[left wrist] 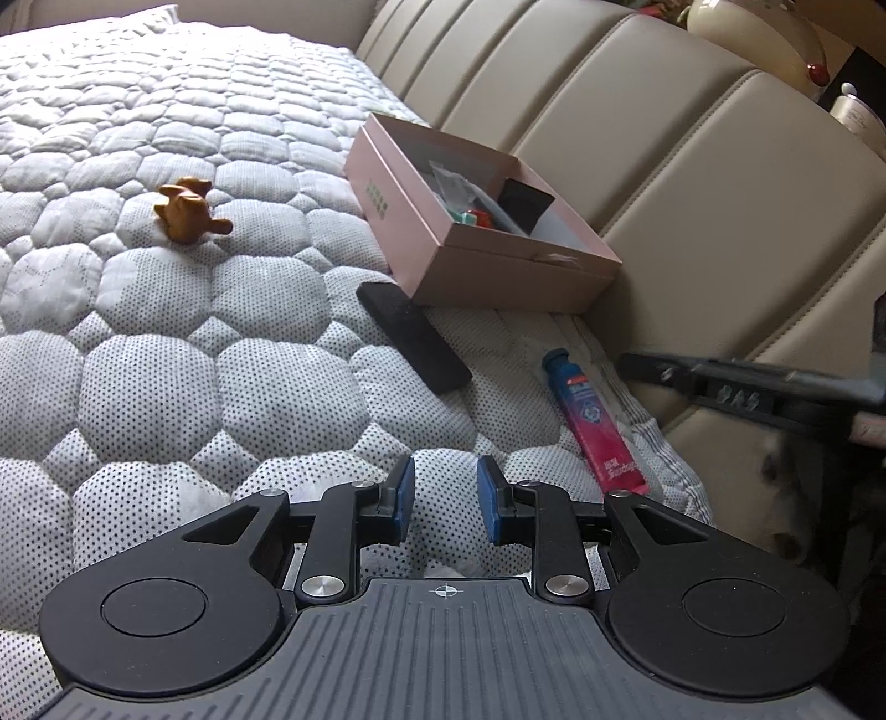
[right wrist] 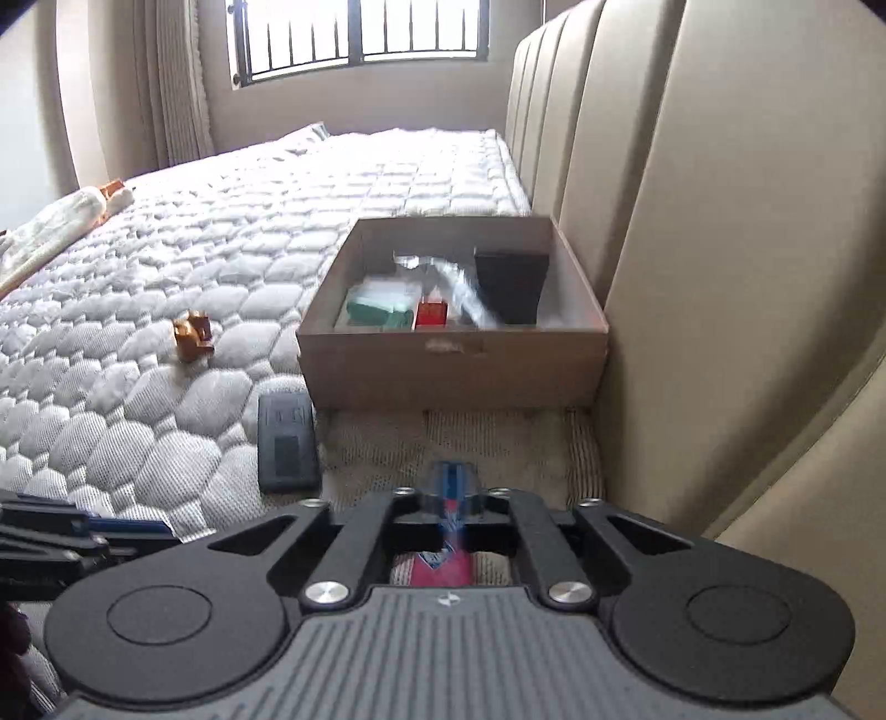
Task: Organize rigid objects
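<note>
A pink tube with a blue cap point(left wrist: 595, 426) lies flat on the quilted mattress point(left wrist: 166, 360) beside the headboard. My right gripper point(left wrist: 637, 368) hovers just above it. In the right wrist view the tube point(right wrist: 443, 570) shows blurred through the narrow gap of that gripper point(right wrist: 448, 493), and the pads do not press it. My left gripper point(left wrist: 446, 493) stands open with a small gap and nothing between its blue pads. A pink open box point(left wrist: 498, 260) holding several small items sits ahead. A black flat case point(left wrist: 412, 335) and a brown toy figure point(left wrist: 188, 213) lie on the mattress.
The beige padded headboard point(left wrist: 692, 166) walls off the right side, with the box point(right wrist: 443, 365) pushed against it. A cream lamp point(left wrist: 758, 39) stands behind it. A rolled pale cloth point(right wrist: 55, 221) lies at the mattress's far left. The left gripper point(right wrist: 83, 526) shows at the lower left.
</note>
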The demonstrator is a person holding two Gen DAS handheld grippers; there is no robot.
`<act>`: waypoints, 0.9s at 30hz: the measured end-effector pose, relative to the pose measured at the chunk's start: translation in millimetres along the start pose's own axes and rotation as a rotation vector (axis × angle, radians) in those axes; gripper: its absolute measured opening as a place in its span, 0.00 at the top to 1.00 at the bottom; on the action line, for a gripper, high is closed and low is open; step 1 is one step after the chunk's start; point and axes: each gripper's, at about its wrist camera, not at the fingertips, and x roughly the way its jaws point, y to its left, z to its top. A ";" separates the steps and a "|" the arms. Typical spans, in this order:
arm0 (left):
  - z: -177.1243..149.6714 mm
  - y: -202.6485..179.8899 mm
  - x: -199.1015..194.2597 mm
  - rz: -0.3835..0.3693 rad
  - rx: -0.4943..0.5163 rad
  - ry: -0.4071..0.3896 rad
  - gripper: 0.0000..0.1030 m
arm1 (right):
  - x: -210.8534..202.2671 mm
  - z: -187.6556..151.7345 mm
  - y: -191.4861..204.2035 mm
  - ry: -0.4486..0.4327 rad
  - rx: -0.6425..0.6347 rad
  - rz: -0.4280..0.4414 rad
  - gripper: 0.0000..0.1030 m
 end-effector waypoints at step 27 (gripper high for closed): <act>-1.4 6.1 5.5 -0.024 -0.026 0.012 0.74 | -39.4 88.6 5.9 -0.271 0.026 -0.003 0.75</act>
